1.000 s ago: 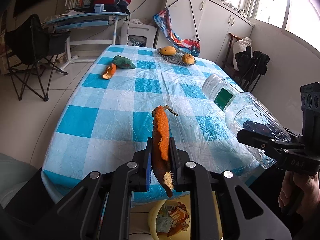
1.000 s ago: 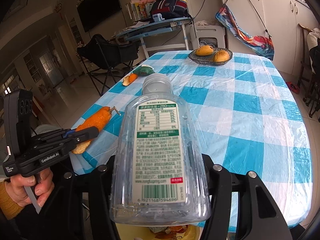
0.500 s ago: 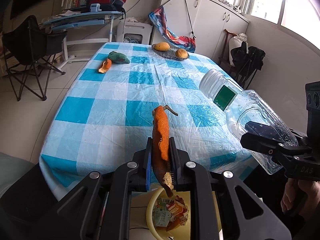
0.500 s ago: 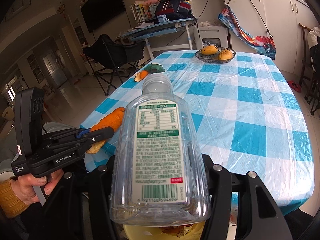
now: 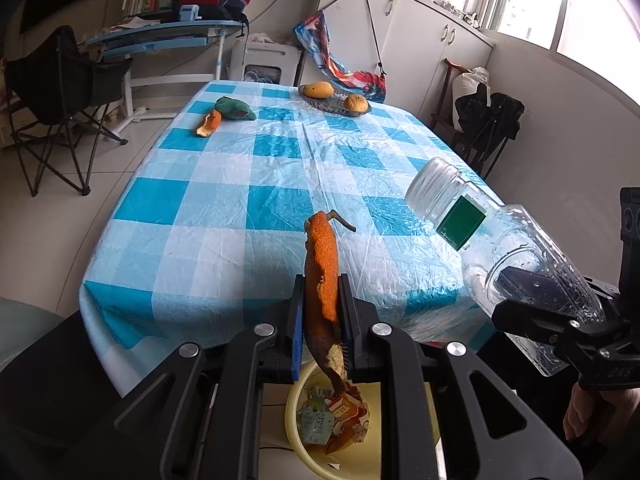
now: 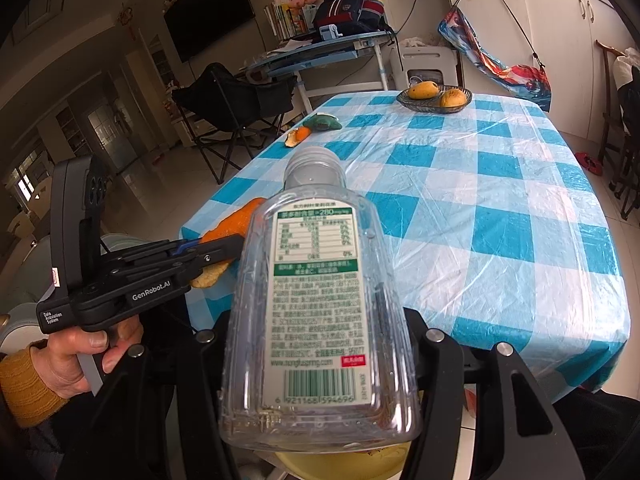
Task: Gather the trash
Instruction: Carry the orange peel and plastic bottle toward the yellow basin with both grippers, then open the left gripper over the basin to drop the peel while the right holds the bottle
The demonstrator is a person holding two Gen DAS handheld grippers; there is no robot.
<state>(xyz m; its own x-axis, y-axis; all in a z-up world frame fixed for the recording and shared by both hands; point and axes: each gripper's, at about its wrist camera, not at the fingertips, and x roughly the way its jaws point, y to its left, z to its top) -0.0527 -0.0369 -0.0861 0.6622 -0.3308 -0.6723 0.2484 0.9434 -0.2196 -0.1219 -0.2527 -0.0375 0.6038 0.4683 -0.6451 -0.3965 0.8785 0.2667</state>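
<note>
My left gripper (image 5: pixel 320 320) is shut on a long strip of orange peel (image 5: pixel 322 276), which stands upright between its pads, off the table's near edge. Directly below it a yellow bin (image 5: pixel 296 420) holds paper scraps. My right gripper (image 6: pixel 320 364) is shut on a clear empty plastic bottle (image 6: pixel 316 300) with a white label, cap pointing away; it also shows as the bottle (image 5: pixel 516 276) at the right of the left wrist view. A second piece of orange peel (image 5: pixel 208 124) and a green wrapper (image 5: pixel 236 108) lie at the table's far left.
The table (image 5: pixel 216 200) has a blue-and-white checked cover. A dish with fruit (image 5: pixel 336 98) sits at its far end. A black folding chair (image 5: pixel 60 92) and a desk stand left; white cabinets and another chair stand right. A hand in a yellow sleeve (image 6: pixel 76 356) holds the left gripper.
Both grippers have drawn back from the table toward me, peel and bottle still held. The table's near edge now shows, and the yellow bin has come into fuller view below the left gripper.
</note>
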